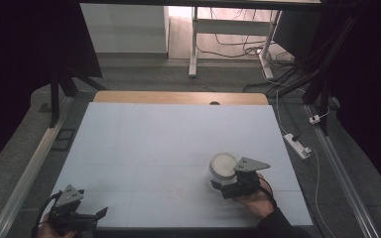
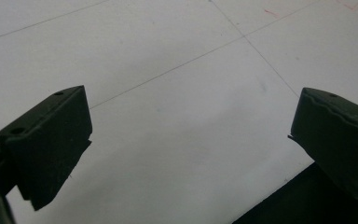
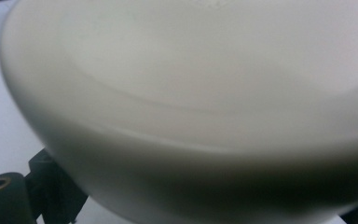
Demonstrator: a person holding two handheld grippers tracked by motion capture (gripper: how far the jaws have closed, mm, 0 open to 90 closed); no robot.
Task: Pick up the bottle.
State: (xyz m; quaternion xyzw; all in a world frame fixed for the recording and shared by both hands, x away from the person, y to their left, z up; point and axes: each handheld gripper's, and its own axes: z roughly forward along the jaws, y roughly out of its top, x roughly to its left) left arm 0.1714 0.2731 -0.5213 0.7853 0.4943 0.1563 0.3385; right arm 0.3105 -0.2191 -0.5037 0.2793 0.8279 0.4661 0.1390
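White bowl [image 3: 191,107] sits at five o'clock on the table [image 1: 144,148], probably stiff, smooth, breakable; best taken at its rim. Right hand-held gripper [image 1: 226,184] touches it, grip unclear; left hand-held gripper [image 2: 191,154] gapes wide, empty.

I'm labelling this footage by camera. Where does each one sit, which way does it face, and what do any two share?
High view: above the person's side, facing forward and down on the pale blue-white table top; right hand, left gripper and right gripper show.
Left gripper view: rides the left gripper, facing bare table between wide-apart jaws.
Right gripper view: rides the right gripper, pressed close to the round white bowl; a black jaw part shows lower left.
Shared: the high view also shows the bowl.
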